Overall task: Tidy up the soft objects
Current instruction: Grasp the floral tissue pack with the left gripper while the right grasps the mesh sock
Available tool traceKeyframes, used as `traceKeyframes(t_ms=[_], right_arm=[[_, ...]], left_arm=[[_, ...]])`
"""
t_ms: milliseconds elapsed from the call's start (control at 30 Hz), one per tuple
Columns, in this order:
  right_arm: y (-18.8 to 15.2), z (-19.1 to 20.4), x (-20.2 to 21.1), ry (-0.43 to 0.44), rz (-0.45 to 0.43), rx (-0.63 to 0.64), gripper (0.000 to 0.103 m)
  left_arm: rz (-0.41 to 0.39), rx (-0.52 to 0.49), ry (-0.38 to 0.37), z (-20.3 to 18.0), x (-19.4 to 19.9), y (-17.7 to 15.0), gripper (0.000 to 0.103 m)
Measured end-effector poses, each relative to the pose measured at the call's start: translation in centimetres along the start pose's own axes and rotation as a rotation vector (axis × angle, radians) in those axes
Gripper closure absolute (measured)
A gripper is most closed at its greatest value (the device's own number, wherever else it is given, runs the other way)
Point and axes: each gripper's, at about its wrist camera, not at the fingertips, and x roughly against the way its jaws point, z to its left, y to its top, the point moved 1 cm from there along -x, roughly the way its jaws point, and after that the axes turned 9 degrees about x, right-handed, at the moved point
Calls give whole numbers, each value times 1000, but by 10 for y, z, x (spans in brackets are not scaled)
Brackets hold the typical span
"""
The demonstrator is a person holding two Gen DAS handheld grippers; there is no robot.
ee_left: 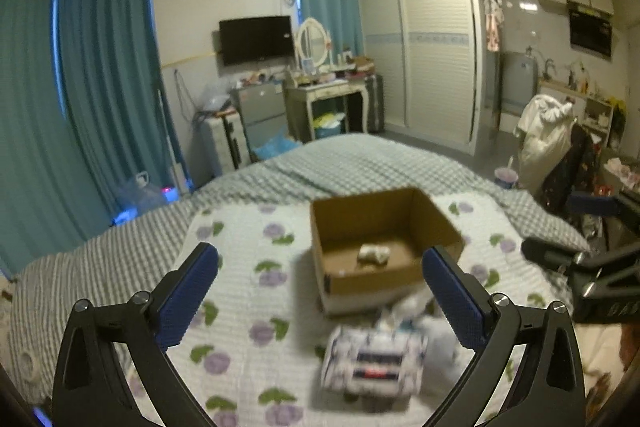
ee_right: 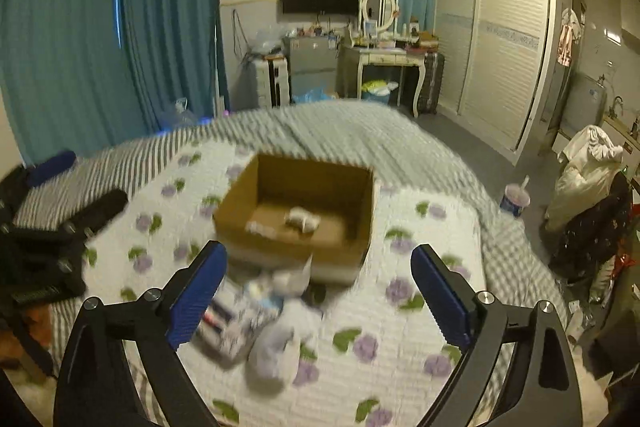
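An open cardboard box (ee_left: 386, 223) (ee_right: 298, 195) stands on a floral blanket (ee_left: 248, 287) (ee_right: 400, 307) on the bed. A small pale soft object (ee_left: 373, 253) (ee_right: 303, 218) lies inside it. In front of the box lies a pile of soft packs: a white and blue tissue pack (ee_left: 374, 361) (ee_right: 236, 323) and a pale plastic-wrapped item (ee_right: 276, 351). My left gripper (ee_left: 320, 287) is open and empty above the pile. My right gripper (ee_right: 318, 287) is open and empty above the pile too. The right gripper also shows at the right edge of the left wrist view (ee_left: 580, 267).
The bed has a grey checked cover (ee_left: 340, 163). Beyond it stand a dressing table (ee_left: 328, 95), a wardrobe (ee_left: 424, 47) and teal curtains (ee_left: 100, 75). A chair with clothes (ee_right: 588, 195) and a cup (ee_right: 514, 199) are on the floor to the right.
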Motion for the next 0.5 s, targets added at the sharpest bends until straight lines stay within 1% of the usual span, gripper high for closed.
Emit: traceKeyframes(t_ms=[67, 100, 167, 267, 400, 433, 500], right_arm=[[-28, 14, -17, 18, 53, 1, 9], [-37, 18, -24, 27, 69, -1, 9], [-61, 32, -48, 50, 128, 1, 9], [-87, 48, -78, 48, 197, 33, 11], [-110, 57, -110, 60, 264, 43, 26], [-114, 58, -116, 67, 278, 41, 28], [-121, 60, -129, 80, 301, 43, 38]], left_arm=[[26, -3, 4, -1, -2, -23, 0], [44, 0, 8, 1, -6, -33, 0], [77, 14, 10, 4, -13, -51, 0], [137, 39, 8, 11, -29, -84, 0], [213, 57, 0, 16, -52, -118, 0], [224, 55, 1, 16, -56, -122, 0], [245, 51, 2, 17, -63, -131, 0]])
